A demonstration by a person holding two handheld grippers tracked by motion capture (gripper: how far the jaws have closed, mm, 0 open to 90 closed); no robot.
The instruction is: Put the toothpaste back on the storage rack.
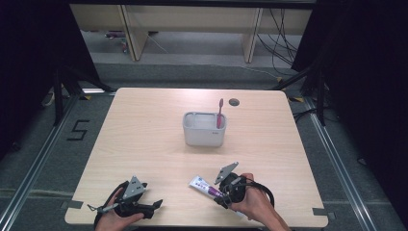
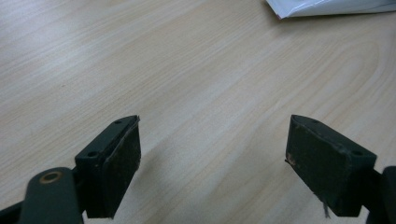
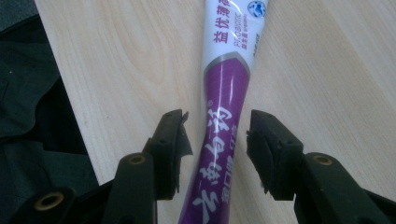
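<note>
**A:** What is the largest thing here?

**B:** A pale wooden table [image 1: 144, 139] with rounded corners, set on a grey floor. Most of its top is bare, with open room on the left half and along the far edge. A taped figure "5" [image 1: 78, 130] sits on the floor off the table's left side.

**A:** And on the table?

**B:** A white rectangular tub [image 1: 204, 130] near the middle, with a pink toothbrush [image 1: 220, 113] standing upright in its right end. Well nearer the person, close to the front edge, a toothpaste tube [image 1: 204, 186] lies flat.

**A:** Where are the tools?

**B:** The left gripper [image 2: 212, 158] rests at the front-left edge, jaws wide apart over bare wood. The right gripper [image 3: 215, 140] straddles the tube, one jaw on each side, a sliver of wood showing between pads and tube; nothing is clamped.

**A:** Any writing?

**B:** The tube is purple with large white Chinese characters, and white at the far end with purple Chinese characters; the small print is too fine to read.
</note>
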